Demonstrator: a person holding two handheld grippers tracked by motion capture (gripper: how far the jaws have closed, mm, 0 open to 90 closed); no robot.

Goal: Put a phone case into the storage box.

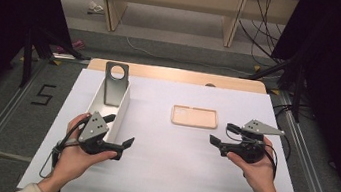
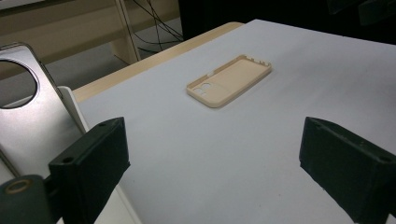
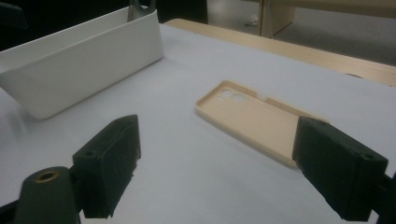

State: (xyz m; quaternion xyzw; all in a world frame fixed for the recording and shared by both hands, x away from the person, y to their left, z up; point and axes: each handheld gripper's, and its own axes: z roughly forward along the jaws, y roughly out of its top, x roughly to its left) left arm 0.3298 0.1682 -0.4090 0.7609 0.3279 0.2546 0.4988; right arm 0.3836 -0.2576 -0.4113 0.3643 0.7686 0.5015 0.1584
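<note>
Both grippers, left gripper (image 1: 115, 131) & right gripper (image 1: 221, 134), were wide apart, so imo the right should've pinched the beige phone case (image 1: 195, 116) at its 10 o'clock by a long edge.

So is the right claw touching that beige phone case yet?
Apart. In the high view, bare white table shows between the right claw and the phone case; its jaws stand open, holding nothing.
</note>
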